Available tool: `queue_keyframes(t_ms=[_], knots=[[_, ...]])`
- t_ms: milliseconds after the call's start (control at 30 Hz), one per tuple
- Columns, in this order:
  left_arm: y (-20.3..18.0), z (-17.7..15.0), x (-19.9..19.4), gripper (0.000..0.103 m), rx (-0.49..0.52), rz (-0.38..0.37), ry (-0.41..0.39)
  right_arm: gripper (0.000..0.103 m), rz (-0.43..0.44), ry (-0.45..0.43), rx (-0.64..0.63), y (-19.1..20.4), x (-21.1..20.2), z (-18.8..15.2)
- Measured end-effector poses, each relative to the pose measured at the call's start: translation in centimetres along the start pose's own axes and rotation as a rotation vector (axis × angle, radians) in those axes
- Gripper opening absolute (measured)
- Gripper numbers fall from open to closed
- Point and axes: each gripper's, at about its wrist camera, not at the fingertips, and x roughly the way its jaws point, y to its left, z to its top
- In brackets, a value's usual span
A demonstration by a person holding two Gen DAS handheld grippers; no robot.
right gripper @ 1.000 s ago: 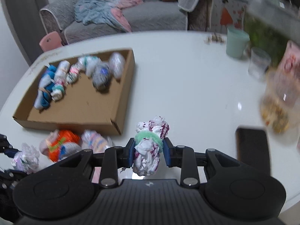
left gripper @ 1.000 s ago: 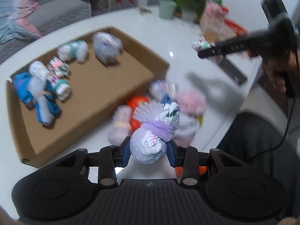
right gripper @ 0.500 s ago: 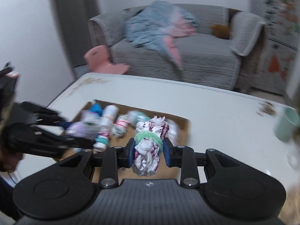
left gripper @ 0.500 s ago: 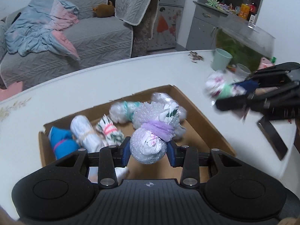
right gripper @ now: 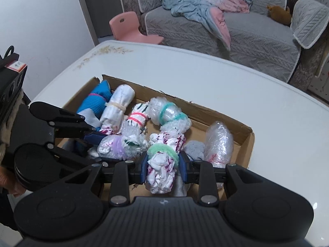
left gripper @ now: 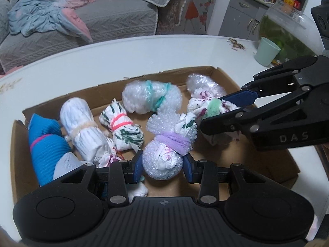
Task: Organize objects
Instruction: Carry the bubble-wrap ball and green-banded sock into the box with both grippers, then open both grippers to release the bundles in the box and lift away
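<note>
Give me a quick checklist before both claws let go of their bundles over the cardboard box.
1. Left claw clamped on the purple-banded bundle: ok.
2. Right claw clamped on the green-banded bundle: ok.
3. Both bundles over the cardboard box, inside its walls: ok.
4. Bare floor of the box directly under each bundle: cannot tell, the bundles hide it.
5. The claws apart from each other: ok, though close.
6. Bundles low enough to set down rather than drop: cannot tell.
</note>
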Motion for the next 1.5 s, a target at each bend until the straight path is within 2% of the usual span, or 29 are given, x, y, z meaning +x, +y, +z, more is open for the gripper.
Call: queue_keyframes(t_ms=[333, 400, 500, 633, 767, 933, 1067, 1200, 1500], knots=[[-0.6, 0.0, 0.7, 0.048, 0.119, 0.018, 0.005, 0.03, 0.004, 0.03, -0.082, 0.5, 0.5, 0.1], [-0.8, 0.1, 0.7, 0.057, 0.127, 0.016, 0.0, 0.032, -0.002, 0.028, -0.092, 0.5, 0.4, 0.2], [-1.1, 0.2, 0.2, 0.063, 0.135, 0.01, -0.013, 0.035, -0.004, 0.023, -0.095, 0.4, -0.1, 0.2], [-1.6, 0.5, -0.8, 0.07, 0.156, 0.007, -0.023, 0.039, 0.002, 0.014, -0.112, 0.5, -0.8, 0.6], [-2.0, 0.6, -2.2, 0.076, 0.212, 0.008, -0.037, 0.048, 0.012, 0.02, -0.154, 0.8, -1.7, 1.0], [-1.9, 0.9, -3.9, 0.079, 0.229, 0.014, -0.046, 0.049, -0.002, 0.039, -0.208, 1.3, -2.4, 1.2], [-1.7, 1.5, -5.2, 0.085, 0.236, 0.022, -0.057, 0.051, 0.002, 0.045, -0.229, 2.1, -2.4, 1.5], [-1.5, 1.8, -6.8, 0.088, 0.242, 0.034, -0.072, 0.054, -0.003, 0.038, -0.228, 2.7, -2.5, 1.8], [-1.2, 1.8, -9.7, 0.092, 0.257, 0.05, -0.101, 0.07, -0.011, 0.015, -0.237, 4.1, -4.0, 2.1]])
